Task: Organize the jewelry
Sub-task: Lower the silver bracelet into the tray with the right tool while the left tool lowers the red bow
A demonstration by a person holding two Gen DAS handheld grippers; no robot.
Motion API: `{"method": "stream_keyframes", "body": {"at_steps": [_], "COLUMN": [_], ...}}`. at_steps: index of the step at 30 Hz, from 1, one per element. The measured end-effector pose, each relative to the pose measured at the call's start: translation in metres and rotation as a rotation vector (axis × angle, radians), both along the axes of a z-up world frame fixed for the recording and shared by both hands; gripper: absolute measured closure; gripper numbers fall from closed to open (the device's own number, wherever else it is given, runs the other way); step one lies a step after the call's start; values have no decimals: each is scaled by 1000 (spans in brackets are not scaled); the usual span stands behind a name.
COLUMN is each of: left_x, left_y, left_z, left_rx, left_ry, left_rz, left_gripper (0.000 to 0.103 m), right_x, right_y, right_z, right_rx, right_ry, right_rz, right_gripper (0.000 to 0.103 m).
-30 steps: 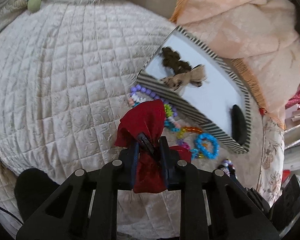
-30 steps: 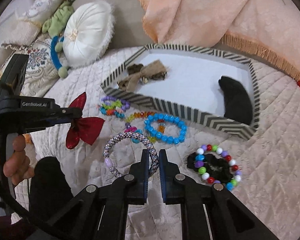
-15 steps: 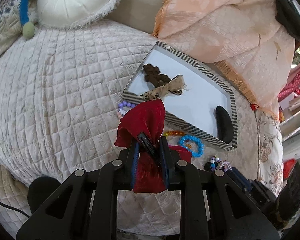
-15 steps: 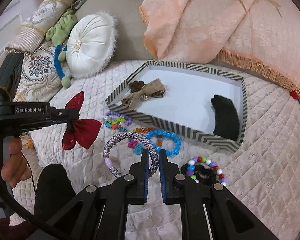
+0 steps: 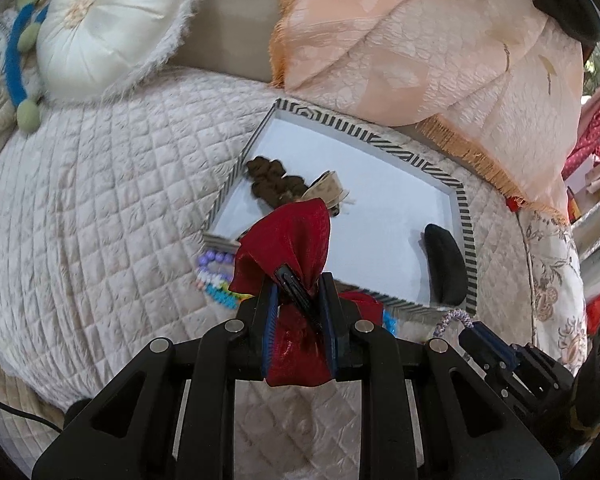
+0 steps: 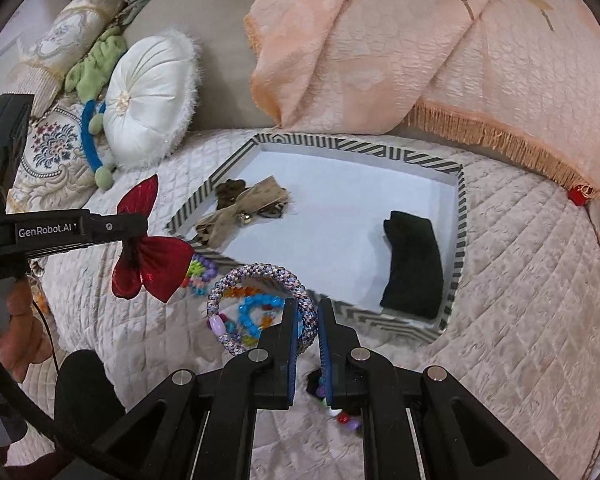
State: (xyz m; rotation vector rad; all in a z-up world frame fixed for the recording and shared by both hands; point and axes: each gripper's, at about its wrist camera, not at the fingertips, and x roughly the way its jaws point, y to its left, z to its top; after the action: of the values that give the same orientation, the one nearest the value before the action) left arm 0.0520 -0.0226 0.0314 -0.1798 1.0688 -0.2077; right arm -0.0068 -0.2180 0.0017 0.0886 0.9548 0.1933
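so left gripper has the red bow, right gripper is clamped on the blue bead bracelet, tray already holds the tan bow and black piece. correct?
One error: the right gripper is clamped on the braided purple bangle, not the blue bead bracelet, which lies on the quilt; the right wrist view shows it. The left gripper does hold the red bow, and the tray holds the tan bow and black piece.

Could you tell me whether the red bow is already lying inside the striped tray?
No, the red bow hangs clamped in the left gripper, outside the striped tray.
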Motion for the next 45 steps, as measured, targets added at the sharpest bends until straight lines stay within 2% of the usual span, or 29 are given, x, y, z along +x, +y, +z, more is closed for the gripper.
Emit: {"method": "stream_keyframes", "body": {"at_steps": [8, 14, 21, 23, 27, 32, 36, 41, 45], "left_x": [14, 29, 46, 50, 59, 72, 86, 100, 104], "left_y": [-16, -22, -38, -40, -44, -53, -61, -66, -69], "left_z": [3, 2, -4, -8, -20, -36, -50, -70, -83], "left_rx": [15, -7, 21, 23, 32, 16, 34, 56, 78], "left_ry": [-11, 0, 4, 9, 26, 55, 75, 111, 130], "left_rz": [-26, -35, -38, -34, -29, -35, -31, -24, -23], "left_gripper": [84, 84, 84, 84, 84, 84, 84, 84, 84], "right_x": [13, 28, 47, 49, 53, 55, 58, 63, 67], "right_y": [-15, -33, -45, -47, -52, -52, -52, -52, -49], "right_z": [1, 2, -2, -4, -13, -23, -31, -38, -44], "right_rx": [-2, 4, 8, 19, 102, 131, 125, 138, 149], "right_ry": [0, 9, 20, 26, 66, 94, 121, 134, 153], "right_rz": [-19, -51, -75, -76, -78, -90, -91, -94, -89], "right_gripper": [94, 94, 94, 94, 94, 93, 89, 75, 74]}}
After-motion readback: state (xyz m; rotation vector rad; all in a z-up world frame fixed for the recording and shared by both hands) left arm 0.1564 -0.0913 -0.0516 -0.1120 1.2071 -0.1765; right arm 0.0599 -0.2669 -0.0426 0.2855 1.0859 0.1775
